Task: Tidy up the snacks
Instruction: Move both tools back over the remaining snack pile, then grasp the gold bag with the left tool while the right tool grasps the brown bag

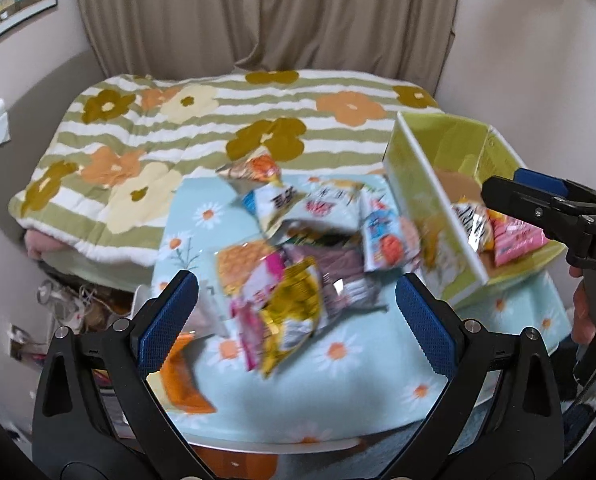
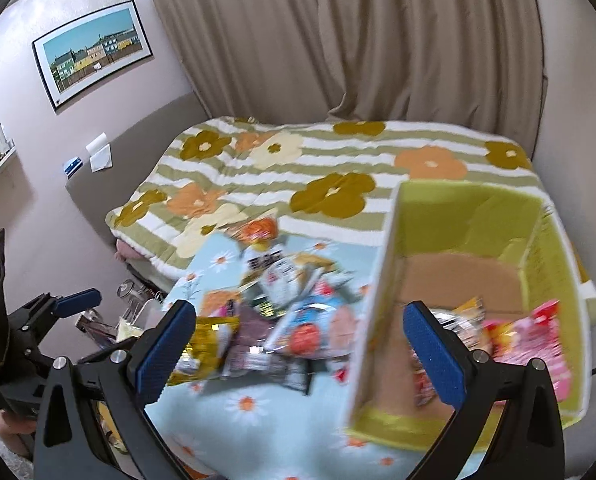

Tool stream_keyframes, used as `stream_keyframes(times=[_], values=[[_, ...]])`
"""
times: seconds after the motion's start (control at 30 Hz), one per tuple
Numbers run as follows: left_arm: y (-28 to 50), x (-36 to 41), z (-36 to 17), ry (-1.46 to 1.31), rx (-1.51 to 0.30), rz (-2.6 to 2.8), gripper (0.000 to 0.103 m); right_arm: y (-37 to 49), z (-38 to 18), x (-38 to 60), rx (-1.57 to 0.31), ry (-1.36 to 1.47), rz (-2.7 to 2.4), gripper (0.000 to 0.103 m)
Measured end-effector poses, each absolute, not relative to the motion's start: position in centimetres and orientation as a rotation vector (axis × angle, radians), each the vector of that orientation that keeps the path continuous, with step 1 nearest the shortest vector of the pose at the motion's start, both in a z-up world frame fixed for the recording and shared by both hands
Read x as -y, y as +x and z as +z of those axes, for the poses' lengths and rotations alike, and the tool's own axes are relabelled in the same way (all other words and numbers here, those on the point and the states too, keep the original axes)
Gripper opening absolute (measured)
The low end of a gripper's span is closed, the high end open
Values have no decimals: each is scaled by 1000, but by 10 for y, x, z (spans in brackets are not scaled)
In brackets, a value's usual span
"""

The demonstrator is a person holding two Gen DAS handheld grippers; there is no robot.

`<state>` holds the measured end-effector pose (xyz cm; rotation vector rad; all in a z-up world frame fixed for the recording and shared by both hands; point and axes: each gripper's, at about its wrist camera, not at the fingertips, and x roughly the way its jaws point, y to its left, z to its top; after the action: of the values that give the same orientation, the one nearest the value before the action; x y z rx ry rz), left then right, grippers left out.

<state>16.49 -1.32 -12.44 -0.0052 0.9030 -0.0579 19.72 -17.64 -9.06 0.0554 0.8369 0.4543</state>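
A pile of snack packets (image 1: 298,256) lies on a light-blue daisy-print table (image 1: 337,384); it also shows in the right wrist view (image 2: 282,320). A green open box (image 1: 437,184) stands at the table's right with a few packets (image 1: 509,236) inside; the right wrist view shows the box (image 2: 477,220) and its pink packet (image 2: 537,332). My left gripper (image 1: 296,324) is open and empty, above the near side of the pile by a gold packet (image 1: 294,316). My right gripper (image 2: 298,352) is open and empty, straddling the box's left wall, and shows in the left wrist view (image 1: 497,190).
A bed with a green-striped flower blanket (image 1: 226,128) lies behind the table. Beige curtains (image 1: 266,12) hang at the back. An orange object (image 1: 186,384) sits at the table's left edge. Clutter (image 1: 82,304) lies on the floor left of the table.
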Motion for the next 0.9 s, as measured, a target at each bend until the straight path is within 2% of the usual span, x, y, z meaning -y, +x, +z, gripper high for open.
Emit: stream_keyframes(times=[0.27, 0.63, 0.7, 0.77, 0.83, 0.9], values=[[166, -19, -160, 47, -952, -210, 99, 190, -120, 131, -901, 145, 375, 103], [187, -4, -210, 232, -948, -446, 98, 171, -174, 132, -932, 344, 158, 103], [191, 3, -218, 277, -937, -480, 95, 169, -183, 137, -939, 367, 129, 103], [196, 9, -229, 326, -944, -512, 83, 171, -192, 141, -956, 387, 111, 103], [200, 12, -236, 350, -956, -536, 77, 173, -200, 143, -967, 405, 100, 103], [203, 15, -244, 367, -966, -558, 76, 175, -208, 145, -977, 417, 95, 103]])
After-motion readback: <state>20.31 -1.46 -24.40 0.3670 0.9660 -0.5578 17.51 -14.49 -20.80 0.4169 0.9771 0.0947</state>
